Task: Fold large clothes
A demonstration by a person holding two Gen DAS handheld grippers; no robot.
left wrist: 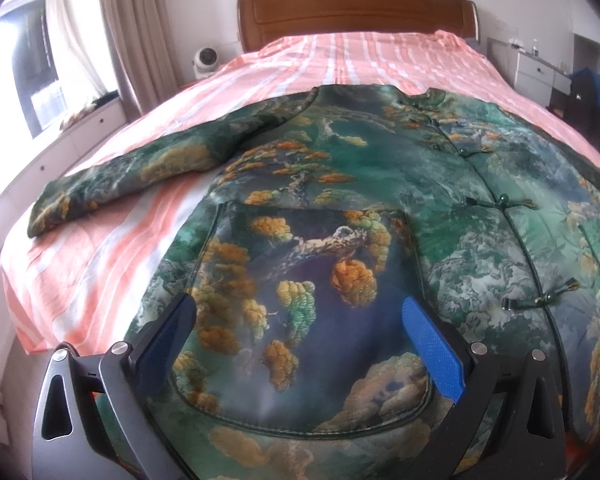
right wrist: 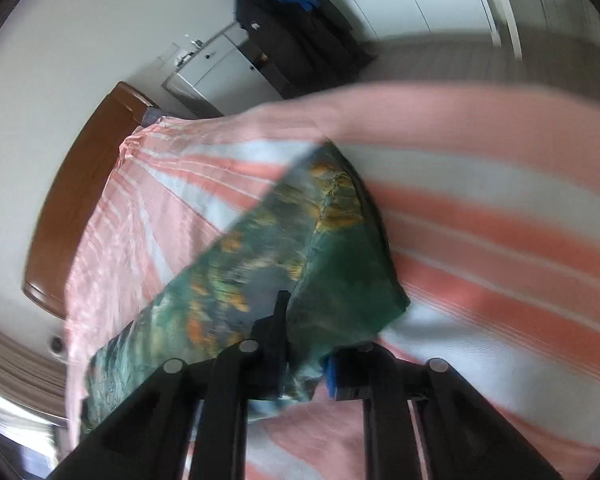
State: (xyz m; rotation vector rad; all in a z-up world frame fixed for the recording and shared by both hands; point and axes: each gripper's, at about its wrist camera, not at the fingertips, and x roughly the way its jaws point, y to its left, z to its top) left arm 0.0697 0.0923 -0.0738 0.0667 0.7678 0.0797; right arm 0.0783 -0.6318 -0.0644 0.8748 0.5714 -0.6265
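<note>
A large green jacket [left wrist: 340, 184] printed with orange and green trees lies spread front-up on the bed, its knot buttons closed. Its left sleeve [left wrist: 120, 176] stretches out to the left. My left gripper [left wrist: 300, 328] is open and empty, hovering just above the jacket's patch pocket [left wrist: 308, 300] near the hem. In the right wrist view, my right gripper [right wrist: 304, 344] is shut on the jacket's other sleeve [right wrist: 300, 248], which is lifted off the sheet and hangs across the blurred view.
The bed has a pink and white striped sheet [left wrist: 340, 64] and a wooden headboard [left wrist: 356, 12]. A white cabinet [left wrist: 540, 72] and dark clothes on a stand [right wrist: 296, 36] are at the bed's right. A window ledge [left wrist: 80, 120] runs along the left.
</note>
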